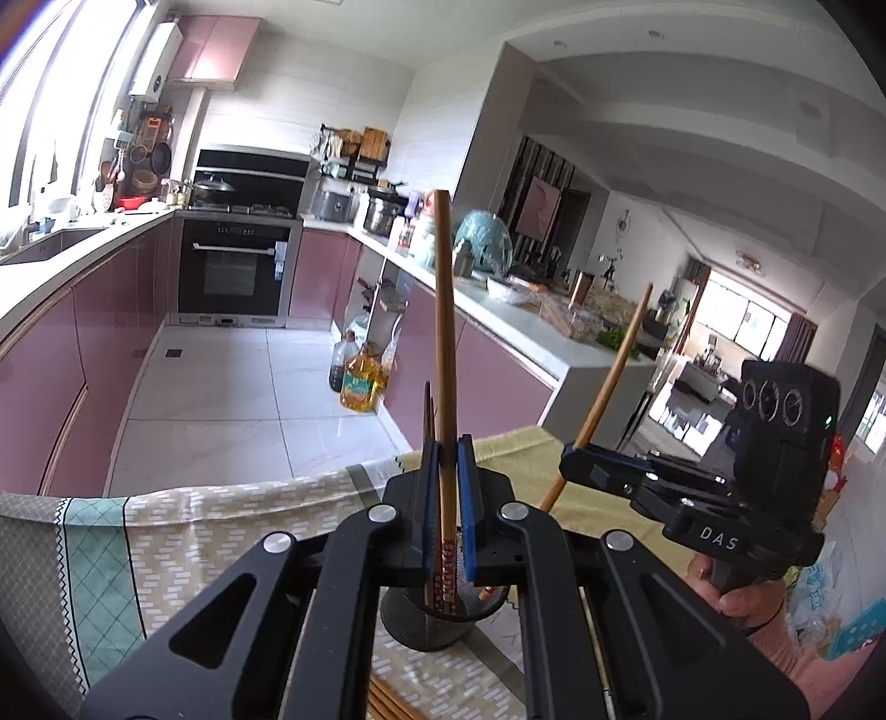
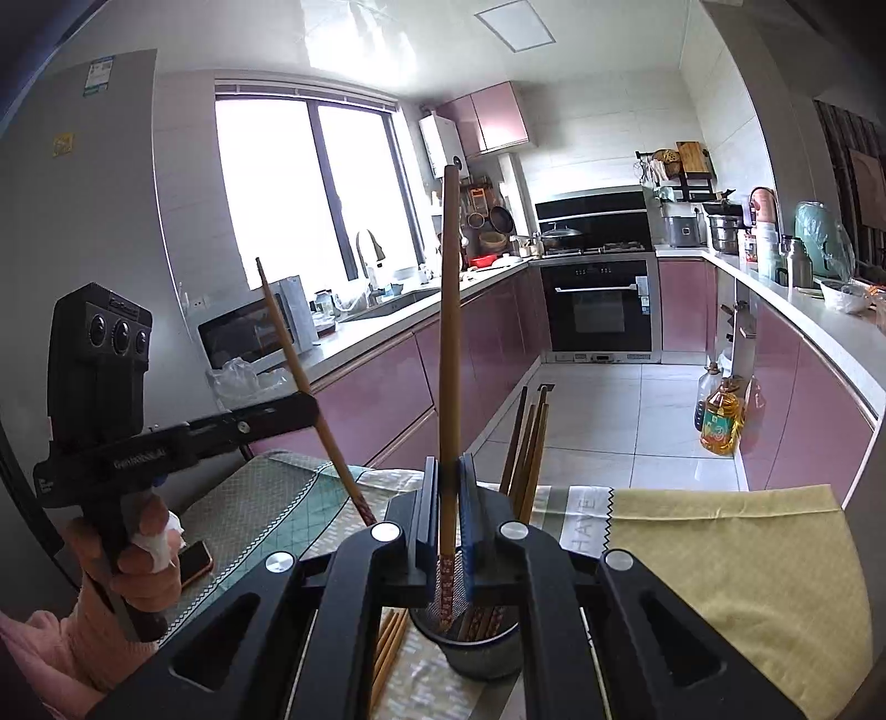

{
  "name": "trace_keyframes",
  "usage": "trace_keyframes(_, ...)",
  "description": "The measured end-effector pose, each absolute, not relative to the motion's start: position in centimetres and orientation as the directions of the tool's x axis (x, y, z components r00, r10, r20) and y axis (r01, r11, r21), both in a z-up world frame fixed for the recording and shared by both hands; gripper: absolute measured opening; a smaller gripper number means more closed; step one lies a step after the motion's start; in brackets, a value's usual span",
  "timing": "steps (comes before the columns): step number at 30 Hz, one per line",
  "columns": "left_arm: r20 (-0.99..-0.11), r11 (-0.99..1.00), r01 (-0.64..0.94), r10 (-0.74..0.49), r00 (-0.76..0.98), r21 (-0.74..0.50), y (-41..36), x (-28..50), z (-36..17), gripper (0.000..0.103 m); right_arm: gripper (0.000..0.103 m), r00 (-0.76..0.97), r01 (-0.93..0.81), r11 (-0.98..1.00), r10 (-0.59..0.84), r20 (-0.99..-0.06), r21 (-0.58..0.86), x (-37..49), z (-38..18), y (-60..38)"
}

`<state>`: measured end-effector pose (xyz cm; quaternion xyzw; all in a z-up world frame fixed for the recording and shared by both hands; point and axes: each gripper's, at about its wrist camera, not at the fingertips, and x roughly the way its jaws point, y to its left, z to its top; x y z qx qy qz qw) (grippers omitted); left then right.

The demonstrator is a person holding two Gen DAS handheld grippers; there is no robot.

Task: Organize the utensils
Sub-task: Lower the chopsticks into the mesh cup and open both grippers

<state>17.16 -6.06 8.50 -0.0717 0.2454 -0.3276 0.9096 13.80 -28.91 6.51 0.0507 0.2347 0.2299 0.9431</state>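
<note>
Two claws clamped tight: left claw (image 1: 447, 493) grips chopstick (image 1: 444, 332), right claw (image 2: 447, 498) grips second chopstick (image 2: 449, 343)

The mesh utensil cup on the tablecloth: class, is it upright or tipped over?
Upright. The mesh utensil cup stands on its base on the tablecloth, its open rim facing up, with chopsticks standing in it.

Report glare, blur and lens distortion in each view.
Left wrist view: window at top left blown out, far room soft and bright, counters bowed by the fisheye, dark corners. Right wrist view: window overexposed, glare patch on the ceiling, fridge and cabinets curved, chopstick sharp.
</note>
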Motion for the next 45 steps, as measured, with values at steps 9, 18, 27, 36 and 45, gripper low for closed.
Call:
trace_keyframes(9, -0.528, 0.788, 0.572, -0.593, 0.608, -0.228, -8.5, 18.6, 5.0, 0.007, 0.006, 0.733, -0.394, 0.894, 0.446, -0.514, 0.214, 15.8, 3.3, -27.9)
trace_keyframes(18, -0.617, 0.795, 0.578, -0.551, 0.562, -0.182, -10.2, 19.9, 2.3, 0.007, 0.006, 0.672, -0.371, 0.898, 0.436, -0.598, 0.237, 17.3, 0.9, -27.2)
trace_keyframes(27, -0.654, 0.807, 0.564, -0.523, 0.547, -0.175, -11.3, 21.8, 0.7, 0.008, 0.006, 0.65, -0.329, 0.909, 0.415, -0.636, 0.256, 18.7, -0.3, -27.5)
trace_keyframes(36, -0.661, 0.824, 0.539, -0.504, 0.556, -0.175, -11.3, 22.2, -0.2, 0.008, 0.008, 0.652, -0.31, 0.914, 0.405, -0.641, 0.261, 18.8, -0.7, -27.4)
trace_keyframes(45, -0.584, 0.853, 0.496, -0.489, 0.648, -0.163, -8.1, 18.9, 0.8, 0.032, 0.026, 0.693, -0.355, 0.905, 0.423, -0.584, 0.235, 15.9, 0.7, -27.2)
